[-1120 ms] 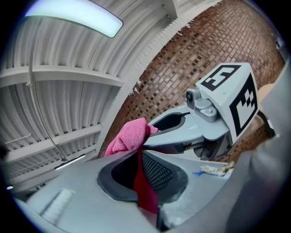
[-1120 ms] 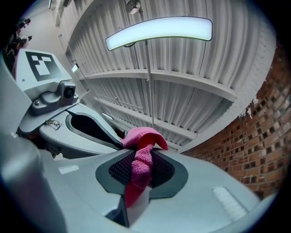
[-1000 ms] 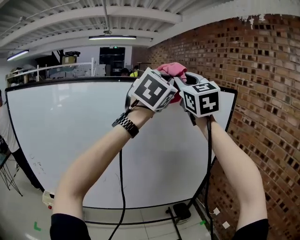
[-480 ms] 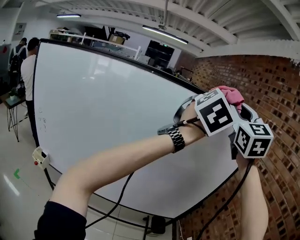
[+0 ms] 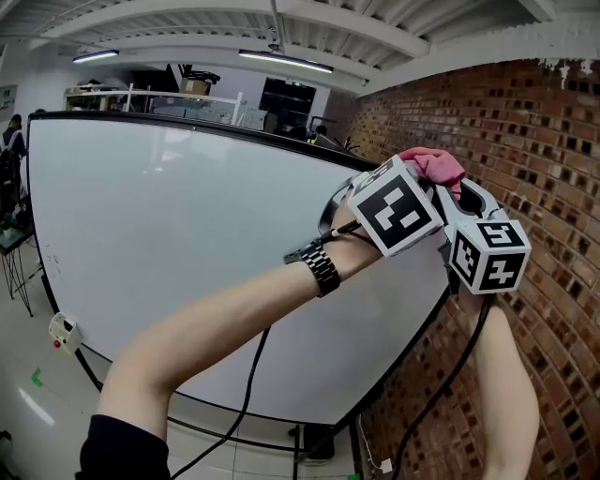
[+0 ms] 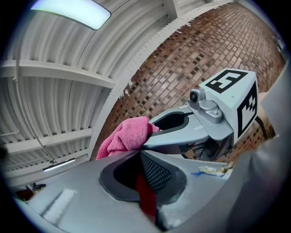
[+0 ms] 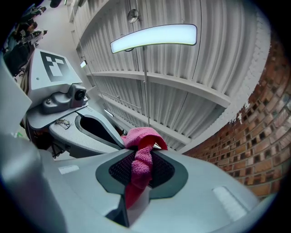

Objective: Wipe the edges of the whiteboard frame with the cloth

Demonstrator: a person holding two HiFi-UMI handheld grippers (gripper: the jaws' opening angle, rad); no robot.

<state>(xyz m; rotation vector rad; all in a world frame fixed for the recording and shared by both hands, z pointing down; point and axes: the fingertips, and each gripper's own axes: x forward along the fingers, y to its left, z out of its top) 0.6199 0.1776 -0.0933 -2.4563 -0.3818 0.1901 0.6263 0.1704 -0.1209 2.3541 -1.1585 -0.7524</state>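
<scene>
Pink cloth (image 7: 143,136) in L claw (image 6: 142,160), R claw (image 7: 138,157); head view hides grip.

Right: red brick wall (image 5: 553,169) | Overhead: white ribbed ceiling (image 5: 169,28), long lit strip light (image 5: 286,62) | Far left: a person standing (image 5: 9,164) | Below: pale glossy floor (image 5: 14,356)

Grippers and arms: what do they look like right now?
Both the left gripper and right gripper are grey plastic with dark mesh-padded tongs, each carrying a white cube of black square markers and trailing a black cable. The left wrist wears a dark metal-link watch; the left arm has a dark short sleeve.
</scene>
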